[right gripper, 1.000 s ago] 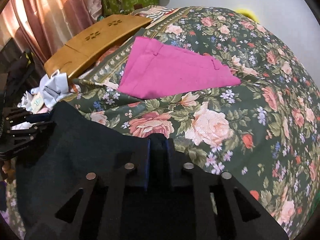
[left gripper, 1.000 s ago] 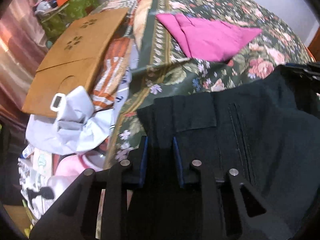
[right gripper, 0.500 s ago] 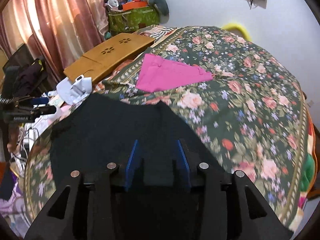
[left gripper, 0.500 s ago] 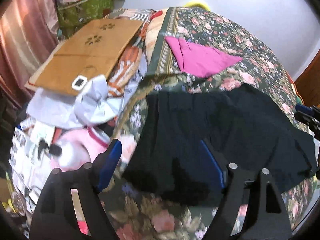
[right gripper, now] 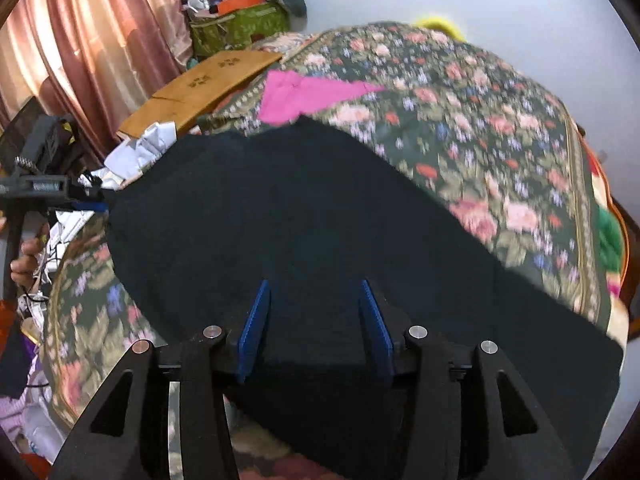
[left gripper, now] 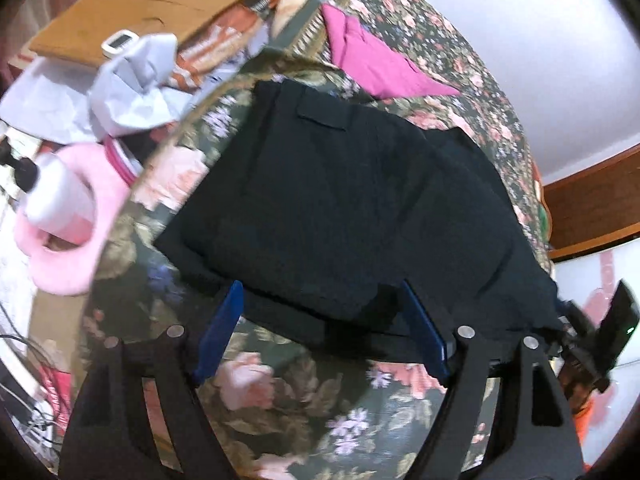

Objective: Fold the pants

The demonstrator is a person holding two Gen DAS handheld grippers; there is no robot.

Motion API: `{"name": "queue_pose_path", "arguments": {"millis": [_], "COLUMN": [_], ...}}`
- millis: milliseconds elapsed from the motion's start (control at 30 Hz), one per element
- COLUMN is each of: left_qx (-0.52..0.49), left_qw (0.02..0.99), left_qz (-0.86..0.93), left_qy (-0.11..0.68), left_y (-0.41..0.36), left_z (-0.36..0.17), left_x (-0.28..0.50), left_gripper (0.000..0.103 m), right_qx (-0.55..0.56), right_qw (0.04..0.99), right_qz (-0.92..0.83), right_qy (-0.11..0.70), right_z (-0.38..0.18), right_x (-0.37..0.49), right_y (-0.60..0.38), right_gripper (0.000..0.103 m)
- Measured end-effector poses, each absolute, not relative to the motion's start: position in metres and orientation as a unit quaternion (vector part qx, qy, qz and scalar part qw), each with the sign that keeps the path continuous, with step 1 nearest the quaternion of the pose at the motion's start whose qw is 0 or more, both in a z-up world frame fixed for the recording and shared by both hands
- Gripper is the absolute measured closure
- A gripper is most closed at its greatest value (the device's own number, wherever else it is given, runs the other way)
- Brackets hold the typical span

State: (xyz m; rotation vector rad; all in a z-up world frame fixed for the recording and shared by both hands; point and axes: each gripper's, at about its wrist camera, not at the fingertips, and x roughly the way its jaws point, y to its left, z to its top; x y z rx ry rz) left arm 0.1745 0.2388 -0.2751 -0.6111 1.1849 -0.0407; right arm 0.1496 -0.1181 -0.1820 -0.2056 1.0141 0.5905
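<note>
The black pants (left gripper: 344, 208) lie folded on the floral bedspread (left gripper: 280, 392), waistband end toward the far left. They also fill the middle of the right wrist view (right gripper: 300, 220). My left gripper (left gripper: 320, 300) is open, its blue pads (left gripper: 222, 332) spread just before the near edge of the pants and holding nothing. My right gripper (right gripper: 314, 296) is open over the near part of the pants, with cloth showing between the pads but not pinched. The right gripper also shows at the far right of the left wrist view (left gripper: 592, 344).
A folded magenta garment (left gripper: 372, 64) lies farther back on the bed. A wooden board (left gripper: 160, 4), crumpled grey-white cloth (left gripper: 132, 92) and a pink item with a white bottle (left gripper: 60, 216) sit off the bed's left side. Curtains (right gripper: 80, 40) and a green bag (right gripper: 240, 28) stand behind.
Both grippers let go of the black pants, opened and drew back toward the near side. The pants now lie flat on the bed.
</note>
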Motion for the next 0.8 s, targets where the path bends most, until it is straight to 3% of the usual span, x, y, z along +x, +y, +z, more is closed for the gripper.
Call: {"name": "queue_pose_path", "arguments": {"millis": [200, 267, 333, 433, 567, 800], "left_qx": [-0.324, -0.303, -0.273, -0.217, -0.158, -0.183], "left_qw": [0.761, 0.768, 0.779, 0.807, 0.843, 0.836], "left_qz": [-0.023, -0.003, 0.013, 0.035, 0.061, 0.043], "left_qy": [0.562, 0.564, 0.564, 0.549, 0.511, 0.516], "left_y": [0.24, 0.236, 0.232, 0.223, 0.223, 0.245], "left_z": [-0.298, -0.299, -0.297, -0.283, -0.257, -0.259], "left_x": [0.186, 0.192, 0.194, 0.193, 0.185, 0.173], "left_gripper": [0.026, 0.042, 0.073, 0.088, 0.09, 0.089], "right_qx": [-0.053, -0.055, -0.054, -0.046, -0.028, -0.004], "right_qw": [0.831, 0.831, 0.829, 0.833, 0.842, 0.836], "right_qz": [0.274, 0.275, 0.277, 0.269, 0.24, 0.201], "right_qy": [0.482, 0.481, 0.482, 0.481, 0.483, 0.511], "right_z": [-0.182, -0.181, -0.179, -0.175, -0.174, -0.19], "right_x": [0.142, 0.141, 0.141, 0.142, 0.148, 0.154], "right_y": [-0.128, -0.129, -0.131, -0.14, -0.161, -0.186], "right_gripper": [0.056, 0.055, 0.055, 0.055, 0.055, 0.053]}}
